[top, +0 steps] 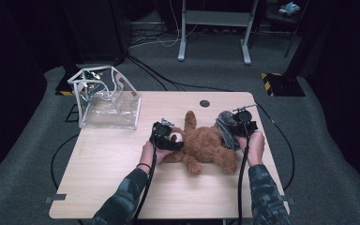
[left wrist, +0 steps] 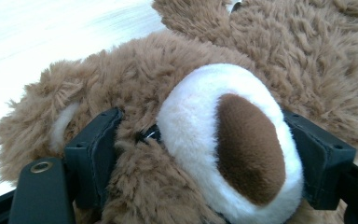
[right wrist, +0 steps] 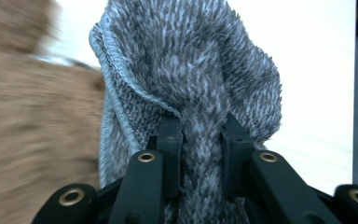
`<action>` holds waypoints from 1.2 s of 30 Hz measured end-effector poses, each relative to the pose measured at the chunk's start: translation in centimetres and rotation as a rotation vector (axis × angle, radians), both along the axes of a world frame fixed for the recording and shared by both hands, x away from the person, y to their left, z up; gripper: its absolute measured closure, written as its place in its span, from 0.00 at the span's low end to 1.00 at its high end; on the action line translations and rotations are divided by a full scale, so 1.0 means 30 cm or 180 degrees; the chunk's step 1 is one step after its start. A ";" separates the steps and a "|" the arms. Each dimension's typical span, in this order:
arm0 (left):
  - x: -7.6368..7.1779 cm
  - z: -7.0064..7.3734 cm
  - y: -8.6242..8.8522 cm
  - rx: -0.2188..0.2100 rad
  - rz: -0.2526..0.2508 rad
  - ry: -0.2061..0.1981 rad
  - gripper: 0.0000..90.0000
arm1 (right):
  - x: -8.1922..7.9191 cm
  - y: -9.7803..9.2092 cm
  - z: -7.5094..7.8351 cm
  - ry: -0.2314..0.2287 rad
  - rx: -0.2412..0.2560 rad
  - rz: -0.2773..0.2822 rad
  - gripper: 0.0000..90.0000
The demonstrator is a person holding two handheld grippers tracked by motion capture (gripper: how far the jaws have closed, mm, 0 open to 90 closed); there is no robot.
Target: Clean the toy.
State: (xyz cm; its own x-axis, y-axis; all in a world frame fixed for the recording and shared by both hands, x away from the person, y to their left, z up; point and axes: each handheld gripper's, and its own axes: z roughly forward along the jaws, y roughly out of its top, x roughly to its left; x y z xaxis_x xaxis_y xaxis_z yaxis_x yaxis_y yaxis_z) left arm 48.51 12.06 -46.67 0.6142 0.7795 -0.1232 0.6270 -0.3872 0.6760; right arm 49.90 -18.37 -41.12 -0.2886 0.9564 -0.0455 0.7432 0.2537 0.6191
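High view: a brown plush teddy bear [top: 206,145] lies on its back on the light wooden desk [top: 103,178], right of centre, its head toward the person's left and its limbs spread. The left gripper [top: 168,139], held in the person's left hand [top: 149,152], sits at the bear's head. The right gripper [top: 236,129], held in the right hand [top: 253,146], is at the bear's far side and carries a grey fuzzy knitted cloth [top: 226,131] that hangs against the bear's body. A clear plastic box-shaped bag with white edging [top: 107,99] stands at the desk's far left corner, well apart from the bear. A black cable trails from each gripper toward the near edge of the desk.

Left gripper view: the jaws of the left gripper [left wrist: 205,149] stand on either side of the teddy bear [left wrist: 135,79], pressed into the fur and clamping the head across the white muzzle with its dark brown nose [left wrist: 242,144]. One ear shows at the left, with the pale desk [left wrist: 51,32] behind.

Right gripper view: the jaws of the right gripper [right wrist: 200,135] are closed on a gathered fold of the grey cloth [right wrist: 196,60], which rises above them in a bunch. The bear's brown fur [right wrist: 32,126], blurred, lies just beside the cloth at the left, touching it along its edge.
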 end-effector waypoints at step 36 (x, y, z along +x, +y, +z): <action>0.000 -0.002 0.002 -0.0030 0.0010 -0.0004 0.23 | -0.069 0.091 -0.071 0.0160 0.0027 0.0379 0.82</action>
State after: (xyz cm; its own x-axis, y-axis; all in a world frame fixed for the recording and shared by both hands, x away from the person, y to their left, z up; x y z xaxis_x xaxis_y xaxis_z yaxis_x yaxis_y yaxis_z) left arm 48.52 12.13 -46.74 0.6120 0.7802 -0.1297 0.6273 -0.3790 0.6804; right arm 47.83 -15.64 -43.26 -0.4018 0.9155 -0.0201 0.7382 0.3369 0.5844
